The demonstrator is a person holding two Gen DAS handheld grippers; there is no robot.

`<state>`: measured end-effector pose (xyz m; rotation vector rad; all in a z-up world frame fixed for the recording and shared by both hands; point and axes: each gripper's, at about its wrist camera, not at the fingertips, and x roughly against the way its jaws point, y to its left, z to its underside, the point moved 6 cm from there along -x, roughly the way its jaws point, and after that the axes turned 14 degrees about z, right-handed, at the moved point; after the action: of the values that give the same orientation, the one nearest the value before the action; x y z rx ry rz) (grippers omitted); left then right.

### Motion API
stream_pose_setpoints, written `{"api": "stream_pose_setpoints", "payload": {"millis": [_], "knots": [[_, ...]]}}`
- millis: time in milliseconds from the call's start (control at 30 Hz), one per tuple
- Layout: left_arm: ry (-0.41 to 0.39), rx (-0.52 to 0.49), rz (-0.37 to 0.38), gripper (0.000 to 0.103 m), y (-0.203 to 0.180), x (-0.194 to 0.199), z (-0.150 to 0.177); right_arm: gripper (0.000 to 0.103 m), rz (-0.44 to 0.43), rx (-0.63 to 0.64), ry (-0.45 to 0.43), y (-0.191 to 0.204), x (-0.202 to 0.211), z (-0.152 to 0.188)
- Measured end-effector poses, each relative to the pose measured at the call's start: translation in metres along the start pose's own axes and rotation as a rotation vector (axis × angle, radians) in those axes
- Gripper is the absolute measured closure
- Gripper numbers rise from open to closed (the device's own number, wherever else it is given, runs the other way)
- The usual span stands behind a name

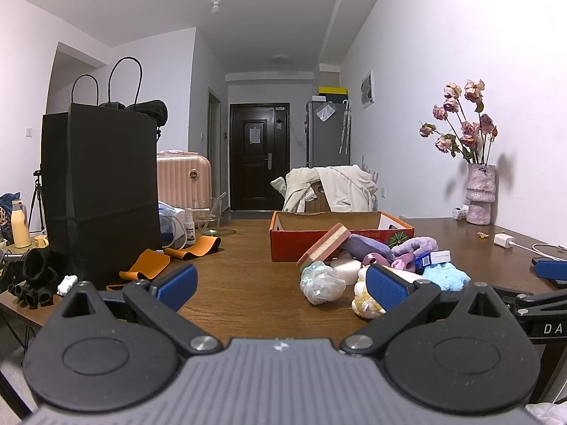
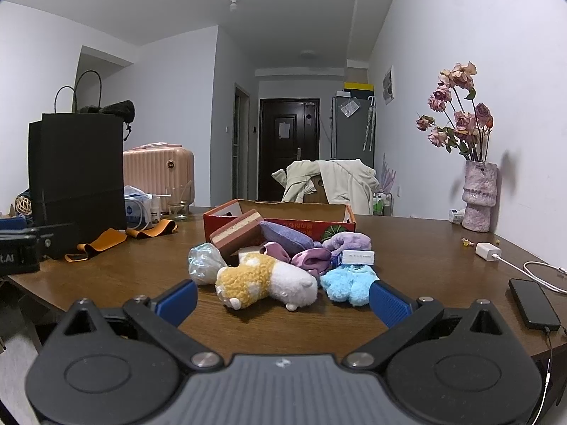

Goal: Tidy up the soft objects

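Soft pile sits mid-table [image 2: 141, 276], touching the front wall of 1 open red cardboard box [image 2: 283, 225]. Counted in pile:
- 1 yellow-and-white plush [image 2: 264, 281], nearest the near edge
- 1 blue fuzzy toy [image 2: 349, 283] just right of it
- 1 layered sponge [image 2: 235, 235] leaning on the box
- 1 clear crinkled bag [image 2: 203, 264] at left
- 1 purple cloth roll [image 2: 285, 239]
- 1 lilac plush [image 2: 349, 241]
- 1 small white-blue carton [image 2: 358, 258]

Left gripper [image 1: 281, 285]: jaws wide, empty, over the near edge. Right gripper [image 2: 283, 301]: jaws wide, empty, plush just beyond them.

Left edge: 1 black paper bag [image 2: 76, 177], 2 orange bands [image 2: 95, 242]. Right edge: 1 phone [image 2: 533, 304], 1 white charger [image 2: 487, 250]. Far right corner: 1 vase [image 2: 478, 198].
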<state>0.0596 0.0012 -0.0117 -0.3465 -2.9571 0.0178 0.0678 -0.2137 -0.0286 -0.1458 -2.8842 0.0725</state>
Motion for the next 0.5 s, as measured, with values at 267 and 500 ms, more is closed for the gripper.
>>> {"api": "stream_pose_setpoints", "payload": {"millis": [267, 500], "knots": [[0.003, 0.002, -0.003, 0.000, -0.0003, 0.0005, -0.0010, 0.000, 0.001, 0.001, 0.000, -0.0001, -0.0024, -0.0005], [0.004, 0.002, -0.001, 0.000, -0.0005, 0.0015, -0.0012, 0.000, 0.002, 0.000, 0.004, 0.0003, -0.0036, 0.0007]]}}
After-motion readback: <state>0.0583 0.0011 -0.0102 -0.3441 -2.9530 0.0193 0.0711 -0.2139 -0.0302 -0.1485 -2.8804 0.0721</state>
